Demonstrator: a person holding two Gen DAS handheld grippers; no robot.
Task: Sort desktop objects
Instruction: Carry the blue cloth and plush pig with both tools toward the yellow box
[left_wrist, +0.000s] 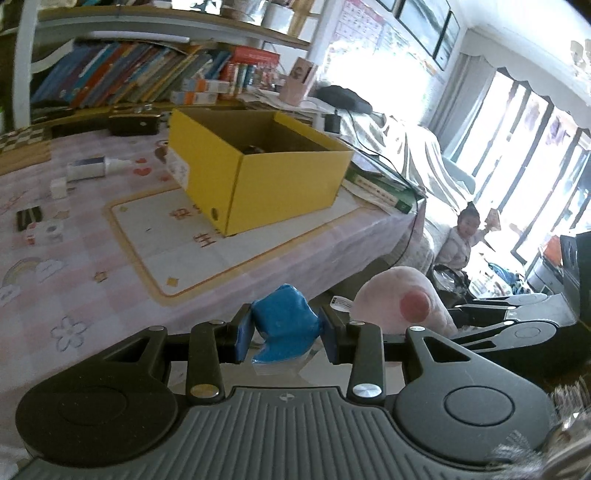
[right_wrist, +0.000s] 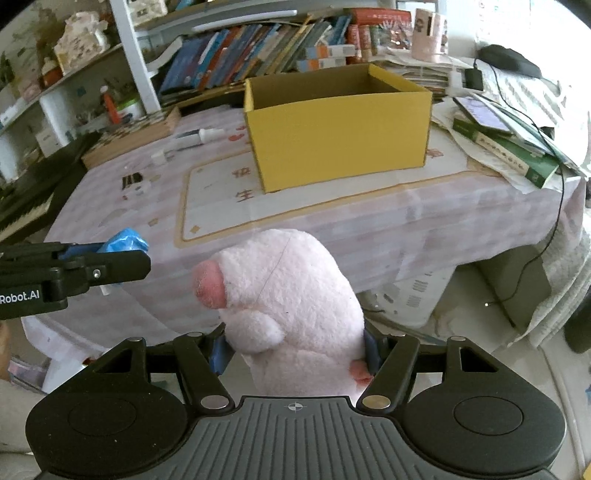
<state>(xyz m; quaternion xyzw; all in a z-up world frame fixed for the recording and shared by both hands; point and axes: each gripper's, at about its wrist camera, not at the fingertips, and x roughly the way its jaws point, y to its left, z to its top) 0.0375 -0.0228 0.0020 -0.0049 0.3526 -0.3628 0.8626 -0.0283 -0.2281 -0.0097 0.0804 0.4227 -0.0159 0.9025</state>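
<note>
My left gripper (left_wrist: 286, 334) is shut on a crumpled blue packet (left_wrist: 284, 321), held just off the table's near edge. The same blue packet (right_wrist: 125, 238) and left gripper (right_wrist: 122, 258) show at the left in the right wrist view. My right gripper (right_wrist: 295, 350) is shut on a pink plush toy (right_wrist: 291, 295) with a pink snout; this plush toy (left_wrist: 402, 306) also appears to the right in the left wrist view. An open yellow cardboard box (left_wrist: 255, 166) (right_wrist: 338, 129) stands on the pink tablecloth (left_wrist: 74, 258) beyond both grippers.
On the table lie a white tube (left_wrist: 90, 168), a small white plug (left_wrist: 59, 186), a black card (left_wrist: 28, 218) and a green book (right_wrist: 509, 155) with a cable. Books fill the shelf (right_wrist: 258, 48) behind. A child (left_wrist: 463, 240) sits on the floor at the right.
</note>
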